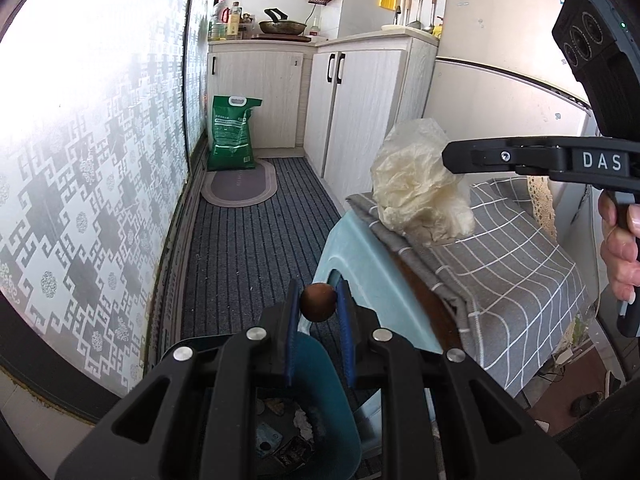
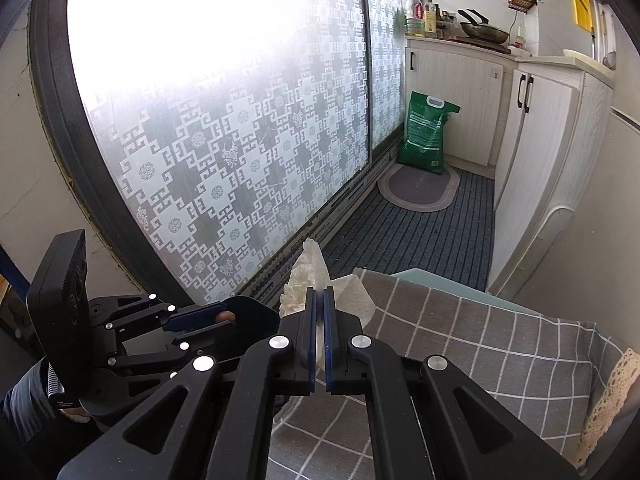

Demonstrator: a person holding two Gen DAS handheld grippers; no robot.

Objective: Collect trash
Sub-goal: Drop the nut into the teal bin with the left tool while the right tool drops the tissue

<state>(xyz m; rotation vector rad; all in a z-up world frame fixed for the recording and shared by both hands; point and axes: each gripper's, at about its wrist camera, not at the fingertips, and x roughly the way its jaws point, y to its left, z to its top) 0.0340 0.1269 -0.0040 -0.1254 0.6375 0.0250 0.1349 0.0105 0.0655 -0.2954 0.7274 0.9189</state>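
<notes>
Left gripper [image 1: 318,304] clamps a brown ball [image 1: 318,302] over the teal bin [image 1: 336,412]; right gripper [image 2: 319,300] pinches crumpled tissue [image 2: 306,276] above the checked cloth [image 2: 480,344].

Crinkled translucent plastic bag [image 1: 420,184], matt woven checked cloth [image 1: 508,264], ribbed carpet [image 1: 248,240], frosted patterned glass [image 1: 80,140]

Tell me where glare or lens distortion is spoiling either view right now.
Left wrist view: frosted window blows out white at upper left; fisheye bends the fridge. Right wrist view: window glare is larger, erasing its pattern up top; tissue stays sharp.
</notes>
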